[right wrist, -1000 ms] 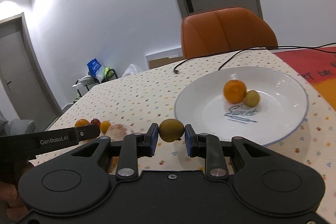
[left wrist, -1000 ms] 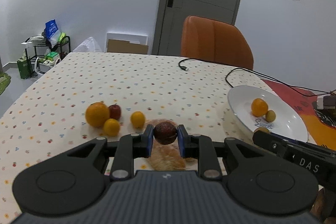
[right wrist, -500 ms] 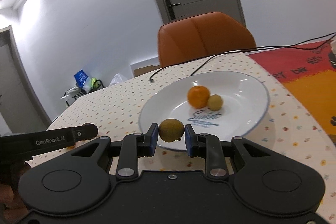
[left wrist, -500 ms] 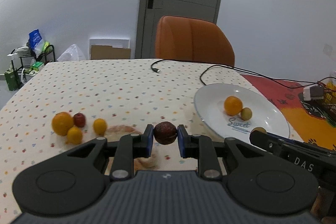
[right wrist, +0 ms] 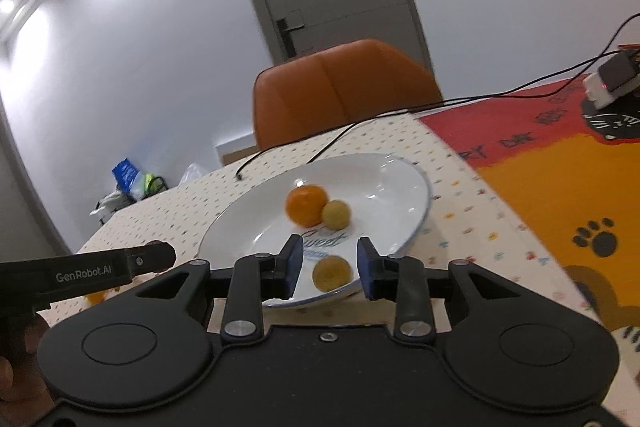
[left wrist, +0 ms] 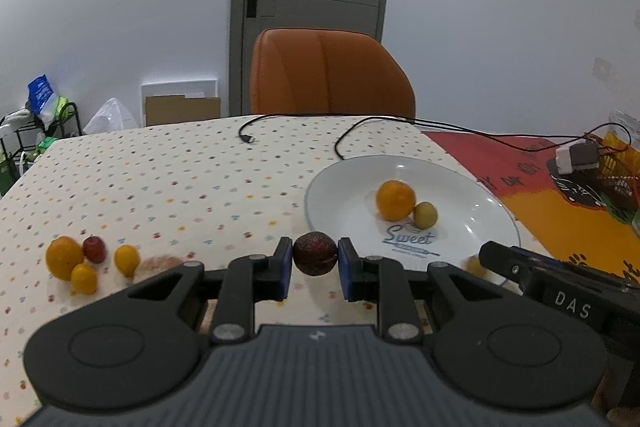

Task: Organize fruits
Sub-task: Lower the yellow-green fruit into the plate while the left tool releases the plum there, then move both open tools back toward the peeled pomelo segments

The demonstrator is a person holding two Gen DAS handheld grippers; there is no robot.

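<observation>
The left gripper (left wrist: 315,259) clamps a dark brown wrinkled fruit (left wrist: 315,258); the right gripper (right wrist: 329,267) is released, a yellow-green round fruit (right wrist: 332,273) at the white ceramic plate's (right wrist: 396,187) 6 o'clock rim.

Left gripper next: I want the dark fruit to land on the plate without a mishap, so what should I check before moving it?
1. Left gripper holds the dark fruit firmly, jaws on both sides: ok.
2. Right gripper jaws open, with the yellow-green fruit lying on the white plate: ok.
3. Right gripper clear of the drop path: not ok; it hangs over the plate's near rim.
4. Free space on the plate beside the orange and small fruit: ok.
5. Cable clear of the plate: ok.
</observation>
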